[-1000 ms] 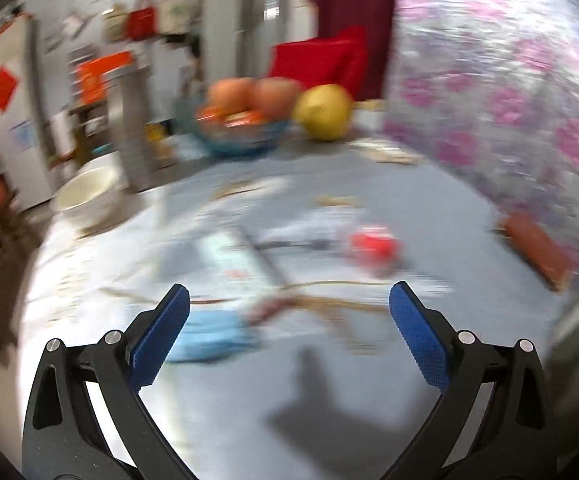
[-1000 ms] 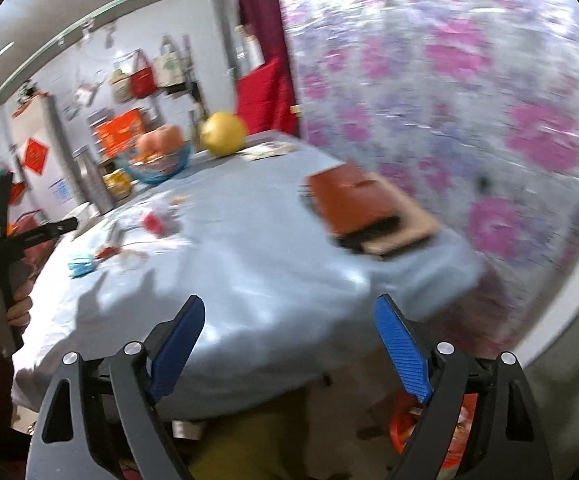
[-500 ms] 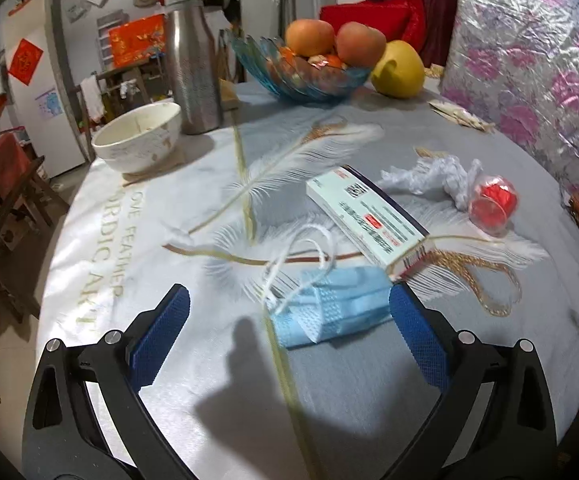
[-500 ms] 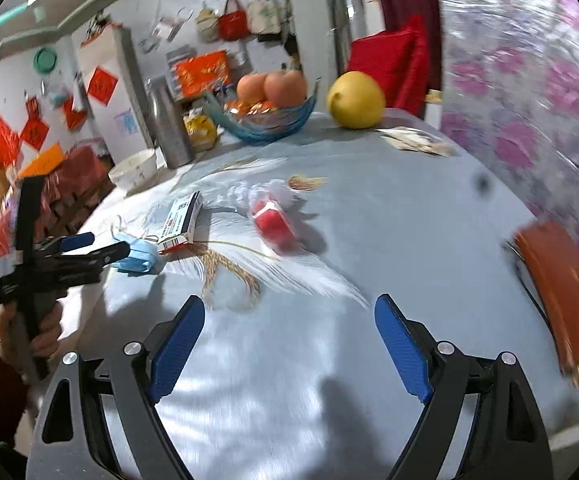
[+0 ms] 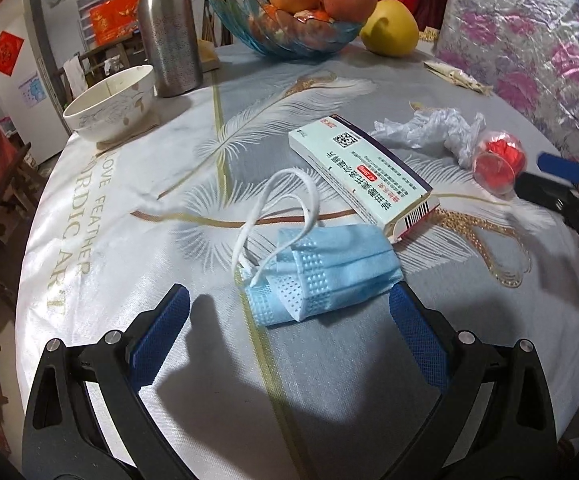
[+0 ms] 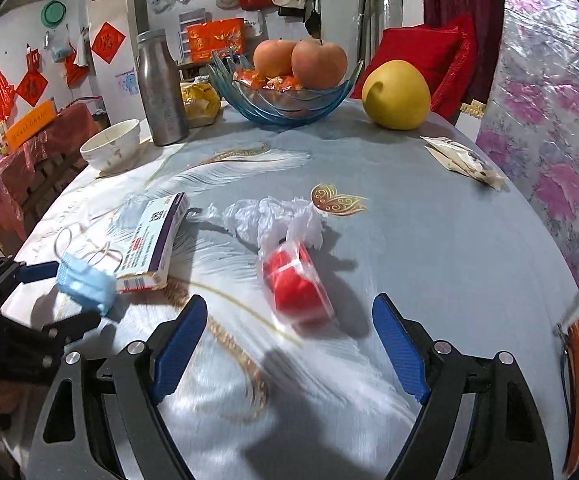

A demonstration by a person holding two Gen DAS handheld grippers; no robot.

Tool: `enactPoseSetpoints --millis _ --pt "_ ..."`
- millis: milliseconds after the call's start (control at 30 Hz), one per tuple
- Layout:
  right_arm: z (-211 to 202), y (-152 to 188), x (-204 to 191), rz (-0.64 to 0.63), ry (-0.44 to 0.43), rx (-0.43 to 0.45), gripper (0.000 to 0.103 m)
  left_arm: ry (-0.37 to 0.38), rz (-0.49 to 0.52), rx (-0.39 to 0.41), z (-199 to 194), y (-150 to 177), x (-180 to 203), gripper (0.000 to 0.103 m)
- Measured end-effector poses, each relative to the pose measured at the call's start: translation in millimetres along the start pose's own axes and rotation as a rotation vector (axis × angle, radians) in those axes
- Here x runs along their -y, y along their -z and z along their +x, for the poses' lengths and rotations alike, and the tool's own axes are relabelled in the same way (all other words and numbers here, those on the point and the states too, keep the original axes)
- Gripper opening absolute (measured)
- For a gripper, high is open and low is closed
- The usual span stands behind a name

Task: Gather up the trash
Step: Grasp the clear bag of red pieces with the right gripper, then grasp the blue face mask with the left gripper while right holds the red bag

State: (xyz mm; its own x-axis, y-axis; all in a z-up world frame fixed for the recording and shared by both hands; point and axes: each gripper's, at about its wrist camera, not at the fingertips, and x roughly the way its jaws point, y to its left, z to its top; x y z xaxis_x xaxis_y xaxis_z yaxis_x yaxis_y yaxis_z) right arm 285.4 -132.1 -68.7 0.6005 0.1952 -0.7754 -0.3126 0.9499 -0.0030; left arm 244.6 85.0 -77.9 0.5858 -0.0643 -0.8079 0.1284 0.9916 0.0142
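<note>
Feather-printed cloth covers the round table, its near edge cut off behind both tools. On it a crumpled blue face mask lies between the wide-open tips of the left gripper, touching a medicine box. A blurred clear cup with red contents lies on its side just ahead of the right gripper, also spread wide and empty, beside crumpled white plastic.

Table w/ mask, box, cup.
</note>
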Motion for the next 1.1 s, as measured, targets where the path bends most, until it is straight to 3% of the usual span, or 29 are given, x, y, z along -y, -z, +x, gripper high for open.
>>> enactPoseSetpoints --millis 67,167,200,233,267,467,767,833,900,967,1100 --pt "6.2 -3.0 -1.9 -0.005 -0.001 -0.004 0.082 0.005 -0.001 -0.005 1.0 -0.3 0.1 0.096" --pt "18.3 -5.1 -3.7 -0.014 0.0 -0.025 0.071 0.011 -0.009 -0.002 0.2 -0.8 -0.9 0.096" --pt "21.7 -4.9 -3.5 -0.012 -0.001 -0.033 0.048 0.016 -0.012 -0.002 -0.1 -1.1 -1.2 0.096" --pt "25.4 -3.7 -2.2 -0.007 -0.005 -0.051 0.034 0.021 -0.011 -0.002 -0.2 -1.2 -1.3 0.096" --pt "25.1 -3.1 -0.2 0.007 -0.016 -0.057 0.032 0.028 -0.005 0.001 -1.1 -1.0 -0.4 0.096" --pt "-23.5 11.7 12.3 0.084 -0.08 0.04 0.032 0.045 0.041 0.044 -9.0 -0.7 10.4 0.096" --pt "-42.5 43.8 19.9 0.137 -0.113 0.041 0.033 0.044 -0.023 0.02 6.3 -16.2 5.0 0.096" --pt "-41.6 48.0 19.7 0.146 -0.12 0.038 0.033 0.06 -0.055 0.016 8.0 -17.1 -2.0 0.088" --pt "-43.4 51.9 20.2 0.156 -0.126 0.04 0.033 0.046 -0.046 0.039 4.7 -16.0 -3.9 0.071" --pt "-46.2 54.4 20.9 0.164 -0.129 0.046 0.033 0.045 -0.028 0.076 -2.2 -14.4 -2.9 0.063" --pt "-56.3 59.3 23.8 0.175 -0.12 0.063 0.033 0.092 -0.001 0.152 -21.6 -12.0 1.9 0.058"
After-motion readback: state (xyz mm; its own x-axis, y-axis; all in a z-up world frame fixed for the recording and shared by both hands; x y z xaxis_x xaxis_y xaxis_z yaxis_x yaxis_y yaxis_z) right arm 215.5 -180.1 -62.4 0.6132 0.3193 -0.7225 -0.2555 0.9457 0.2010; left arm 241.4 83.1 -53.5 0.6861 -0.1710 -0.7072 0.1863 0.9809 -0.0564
